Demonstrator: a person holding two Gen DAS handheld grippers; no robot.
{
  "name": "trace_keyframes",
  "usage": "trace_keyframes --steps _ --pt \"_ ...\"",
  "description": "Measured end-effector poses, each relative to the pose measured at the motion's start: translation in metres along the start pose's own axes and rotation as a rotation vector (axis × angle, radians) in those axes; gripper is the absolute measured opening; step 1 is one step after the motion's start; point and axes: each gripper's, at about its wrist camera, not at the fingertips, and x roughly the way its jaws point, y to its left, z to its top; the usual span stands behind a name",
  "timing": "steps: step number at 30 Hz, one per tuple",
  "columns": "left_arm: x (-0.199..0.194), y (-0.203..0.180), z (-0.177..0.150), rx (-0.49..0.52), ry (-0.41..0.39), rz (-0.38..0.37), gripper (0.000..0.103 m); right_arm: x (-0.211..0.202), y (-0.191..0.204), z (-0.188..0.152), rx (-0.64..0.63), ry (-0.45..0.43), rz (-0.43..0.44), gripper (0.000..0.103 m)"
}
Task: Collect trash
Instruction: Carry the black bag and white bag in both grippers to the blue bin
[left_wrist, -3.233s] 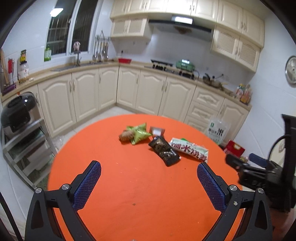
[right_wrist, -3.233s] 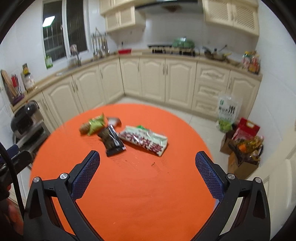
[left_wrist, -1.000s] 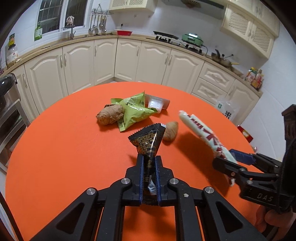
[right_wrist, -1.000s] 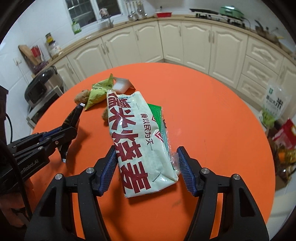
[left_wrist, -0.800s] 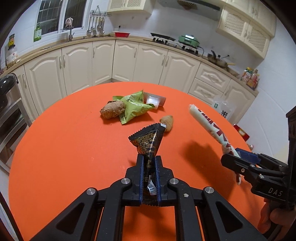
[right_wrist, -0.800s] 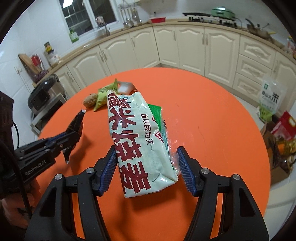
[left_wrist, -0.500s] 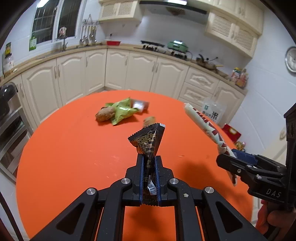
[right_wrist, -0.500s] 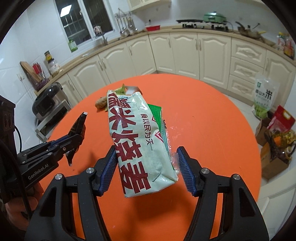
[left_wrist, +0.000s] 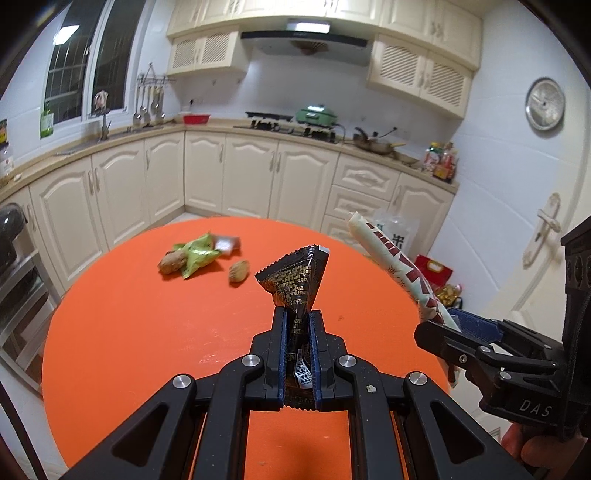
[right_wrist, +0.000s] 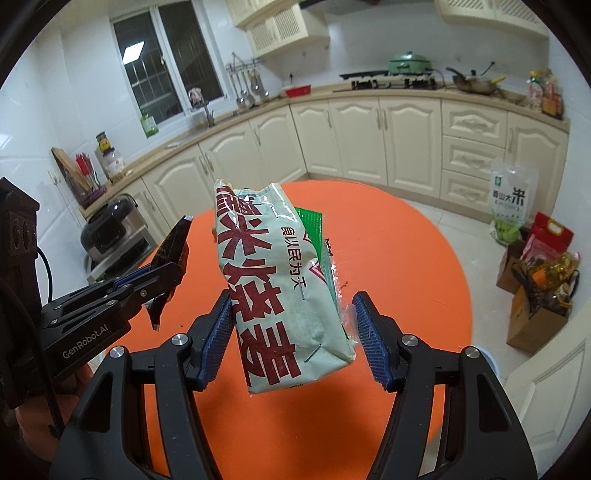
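Pinching was seen on both sides: the left gripper (left_wrist: 297, 325) was pressed nearly together on the dark wrapper (left_wrist: 295, 275), which stood up from the pads toward 12 o'clock, clear of the orange table (left_wrist: 147, 332). The right gripper (right_wrist: 291, 332) was held part-spread on the pale green packet (right_wrist: 273, 280), its long axis running from the pads up toward 11 o'clock, also off the table. Trash left on the table was noted at 10 to 11 o'clock from the left fingers (left_wrist: 279, 332): a green wrapper (left_wrist: 199, 254), a small white packet (left_wrist: 226, 243) touching it, two brown lumps (left_wrist: 238, 271) beside. The left gripper was judged nearer to these, but both were full; no bin was seen.
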Motion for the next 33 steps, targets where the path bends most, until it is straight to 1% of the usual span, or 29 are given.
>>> trace_keyframes --steps 6,9,12,16,19,24,27,29,30,33 --pt "-0.020 -0.036 -0.010 0.055 -0.035 -0.023 0.007 -0.040 -0.012 -0.003 0.029 -0.075 -0.013 0.061" --pt "-0.026 -0.055 -0.013 0.089 -0.048 -0.048 0.007 -0.061 -0.021 -0.005 0.052 -0.118 -0.033 0.061" --pt "-0.027 -0.074 -0.015 0.118 -0.050 -0.079 0.007 -0.081 -0.038 -0.008 0.086 -0.154 -0.063 0.061" --pt "-0.018 -0.108 -0.015 0.167 -0.040 -0.138 0.007 -0.102 -0.077 -0.015 0.160 -0.184 -0.122 0.061" --pt "-0.004 -0.134 -0.015 0.196 -0.024 -0.178 0.007 -0.111 -0.115 -0.023 0.224 -0.187 -0.169 0.061" --pt "0.028 -0.181 -0.025 0.234 0.039 -0.253 0.007 -0.121 -0.176 -0.038 0.313 -0.177 -0.244 0.061" --pt "0.050 -0.197 -0.025 0.245 0.076 -0.284 0.007 -0.121 -0.220 -0.053 0.377 -0.158 -0.286 0.061" --pt "0.068 -0.211 -0.028 0.254 0.106 -0.302 0.007 -0.119 -0.239 -0.060 0.406 -0.145 -0.304 0.061" --pt "0.082 -0.212 -0.021 0.255 0.117 -0.307 0.007 -0.117 -0.251 -0.064 0.424 -0.138 -0.310 0.061" --pt "0.120 -0.223 -0.015 0.257 0.166 -0.324 0.007 -0.106 -0.280 -0.077 0.471 -0.108 -0.325 0.061"
